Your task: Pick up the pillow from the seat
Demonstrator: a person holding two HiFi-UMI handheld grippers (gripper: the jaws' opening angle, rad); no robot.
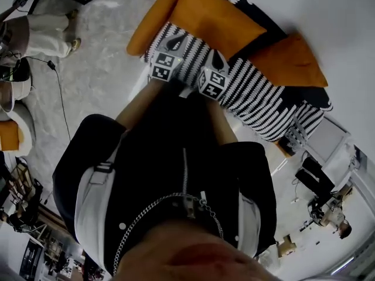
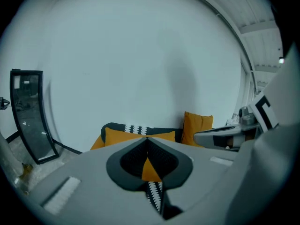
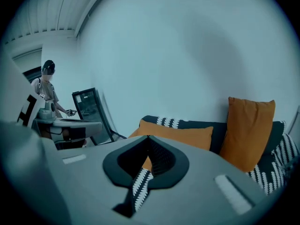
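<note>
I see left gripper [image 1: 175, 42] and right gripper [image 1: 217, 58] both pinched closed, empty, over the striped seat's [image 1: 258, 95] front edge, long orange pillow [image 1: 202, 17] just beyond.

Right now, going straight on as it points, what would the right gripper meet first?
Probably the flat orange pillow on the striped seat; the right gripper, fingers shut, aims at it, though depth is unclear.

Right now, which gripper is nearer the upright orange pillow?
Right. The right gripper hangs over the striped seat, the upright pillow off to its right; the left gripper sits farther left, beyond the right one.
</note>
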